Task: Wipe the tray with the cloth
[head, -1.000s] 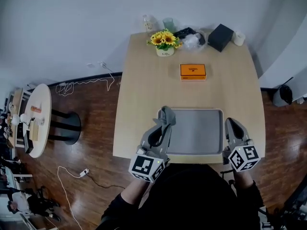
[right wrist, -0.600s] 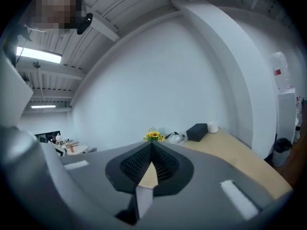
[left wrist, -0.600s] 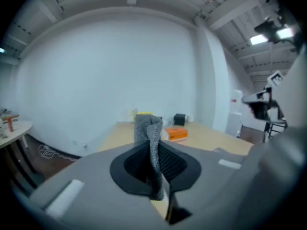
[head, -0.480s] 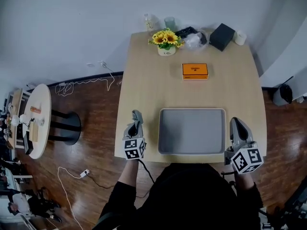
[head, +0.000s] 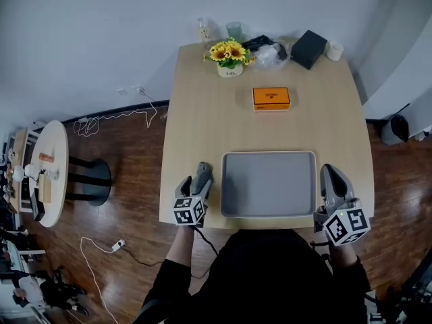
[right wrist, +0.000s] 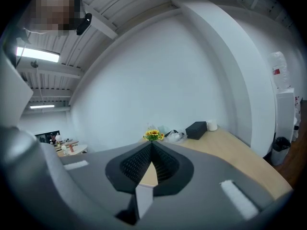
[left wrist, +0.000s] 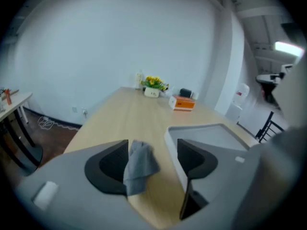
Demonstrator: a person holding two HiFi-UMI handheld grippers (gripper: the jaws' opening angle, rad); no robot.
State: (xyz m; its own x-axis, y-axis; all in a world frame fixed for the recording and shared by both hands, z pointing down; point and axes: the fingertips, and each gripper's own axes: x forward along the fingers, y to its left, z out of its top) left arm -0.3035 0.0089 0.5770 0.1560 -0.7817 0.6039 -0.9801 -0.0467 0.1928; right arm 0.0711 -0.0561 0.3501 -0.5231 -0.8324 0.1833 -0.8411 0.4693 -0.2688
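Head view leaves you guessing at your left gripper [head: 202,171], where grey jaws and something equally grey merge into one shape just left of the tray [head: 270,184]. Left gripper view settles it: the cloth [left wrist: 139,166], small, grey and crumpled, droops along the inner pad of the left-hand jaw, above the table [left wrist: 129,114] and outside the tray's rim. Those jaws have just been opening and now stand wide, the opposite pad clear of the cloth. The gripper's body blocks the cloth's lower end and cuts off the tray's near corner. The tray is grey, rectangular and round-cornered with a raised rim, lying at the table's front edge between your two grippers. Your right gripper [head: 328,172], just right of the tray, has its jaws pressed together on nothing.
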